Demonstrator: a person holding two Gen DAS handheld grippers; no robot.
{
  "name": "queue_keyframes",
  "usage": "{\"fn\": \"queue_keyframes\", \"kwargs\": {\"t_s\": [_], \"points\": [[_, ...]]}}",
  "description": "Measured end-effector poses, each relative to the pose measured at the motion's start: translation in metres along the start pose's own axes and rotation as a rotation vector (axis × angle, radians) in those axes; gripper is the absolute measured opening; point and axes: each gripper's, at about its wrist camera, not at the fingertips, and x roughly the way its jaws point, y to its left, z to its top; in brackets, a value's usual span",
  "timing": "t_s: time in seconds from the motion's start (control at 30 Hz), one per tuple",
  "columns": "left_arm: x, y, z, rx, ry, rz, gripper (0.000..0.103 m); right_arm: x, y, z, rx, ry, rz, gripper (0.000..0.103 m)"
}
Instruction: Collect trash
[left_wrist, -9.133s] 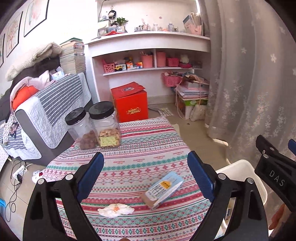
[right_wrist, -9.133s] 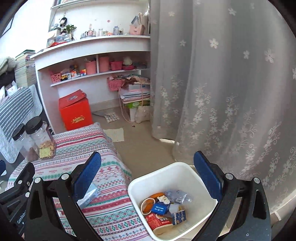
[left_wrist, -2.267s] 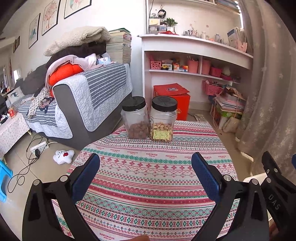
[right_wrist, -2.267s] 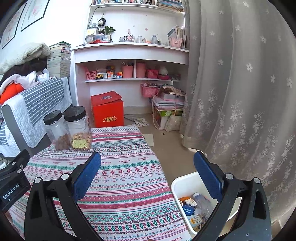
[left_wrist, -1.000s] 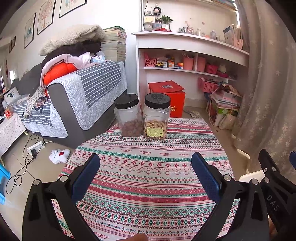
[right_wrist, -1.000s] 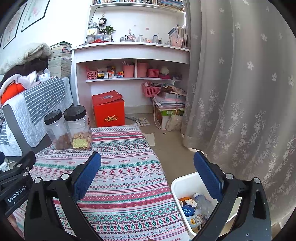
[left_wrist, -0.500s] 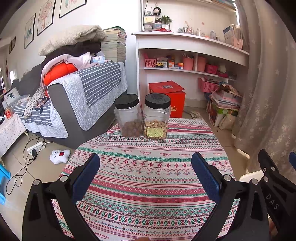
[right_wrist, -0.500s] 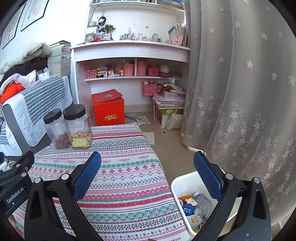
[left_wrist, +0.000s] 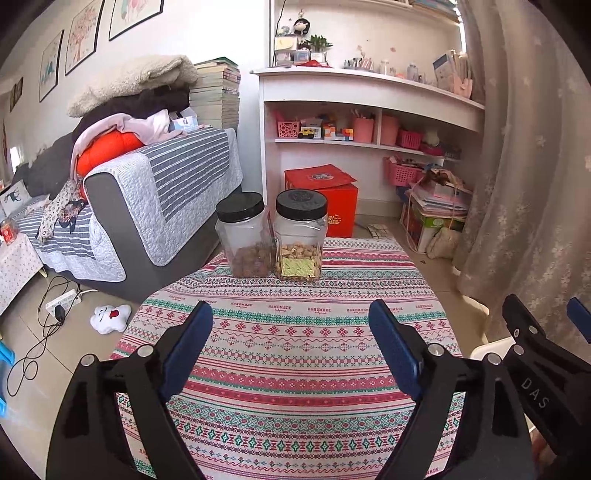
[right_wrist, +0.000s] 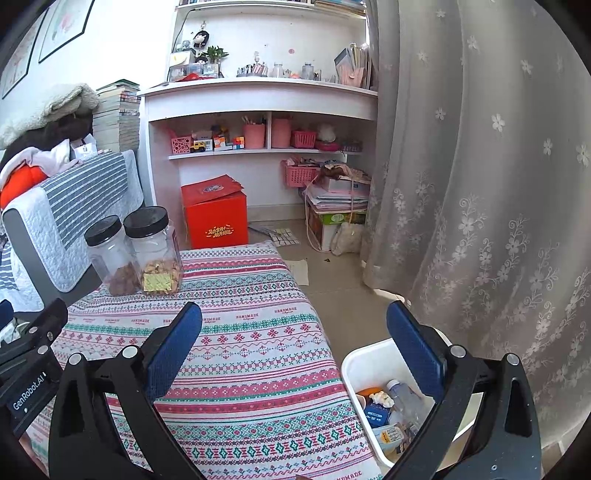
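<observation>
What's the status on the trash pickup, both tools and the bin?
Left tool open, empty. Right tool open, empty. White bin beside table holds trash. Tablecloth carries only two jars; nothing in the way.

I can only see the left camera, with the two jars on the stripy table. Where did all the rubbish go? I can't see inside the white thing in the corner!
Observer: The right camera looks into that white bin on the floor beside the table. A clear bottle lies in it.
Operator: Anything else in there?
Observer: Yes, a blue packet and a crumpled tissue, right beside the bottle.
Operator: Is the right claw holding something?
Observer: No. The right claw is open and empty, above the tablecloth.
Operator: What's next to the bin?
Observer: A long grey curtain with white flowers hangs just behind it.
</observation>
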Motion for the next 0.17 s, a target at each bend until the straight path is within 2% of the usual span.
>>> {"fn": "queue_keyframes", "kwargs": {"t_s": [0.07,0.17], "points": [[0.0006,-0.0013,-0.0002,0.002,0.010,0.013,0.096,-0.0006,-0.0007,-0.0001,0.000,-0.003,-0.002,0.096],[0.0008,-0.0009,-0.0005,-0.005,0.013,0.018,0.096,-0.0009,-0.0007,-0.0003,0.001,-0.002,-0.002,0.096]]}}
